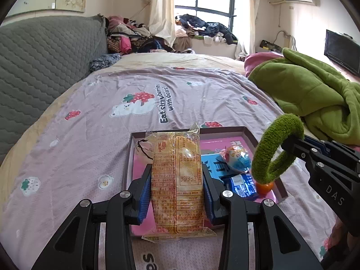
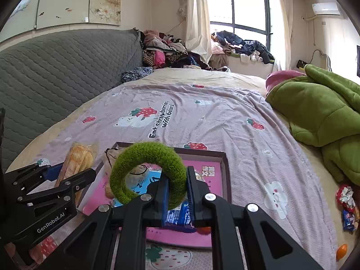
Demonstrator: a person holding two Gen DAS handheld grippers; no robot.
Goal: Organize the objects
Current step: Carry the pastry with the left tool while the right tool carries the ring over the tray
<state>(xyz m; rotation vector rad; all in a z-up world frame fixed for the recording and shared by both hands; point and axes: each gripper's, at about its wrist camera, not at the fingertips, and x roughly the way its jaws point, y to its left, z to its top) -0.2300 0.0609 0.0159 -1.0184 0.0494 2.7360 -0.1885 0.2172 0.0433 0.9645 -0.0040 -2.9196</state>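
Note:
My left gripper [image 1: 177, 180] is shut on a long yellow wrapped snack cake [image 1: 177, 180] and holds it over the near left part of a shallow box [image 1: 245, 130] with a pink floor on the bed. My right gripper [image 2: 177, 186] is shut on a fuzzy green ring [image 2: 144, 155], held above the same box [image 2: 226, 171]. The ring also shows in the left wrist view [image 1: 276, 148], over the box's right side. Inside the box lie a blue snack packet [image 1: 241, 183], a blue-and-white wrapped candy [image 1: 236, 156], a small orange ball [image 1: 265, 187] and a drawstring pouch [image 1: 144, 148].
The box sits on a purple strawberry-print sheet [image 1: 135, 103]. A green blanket [image 1: 310, 90] is heaped at the right. A grey padded headboard [image 1: 45, 63] stands at the left. Loose wrapped snacks [image 2: 347, 207] and an orange ball [image 2: 342, 250] lie on the bed at the far right.

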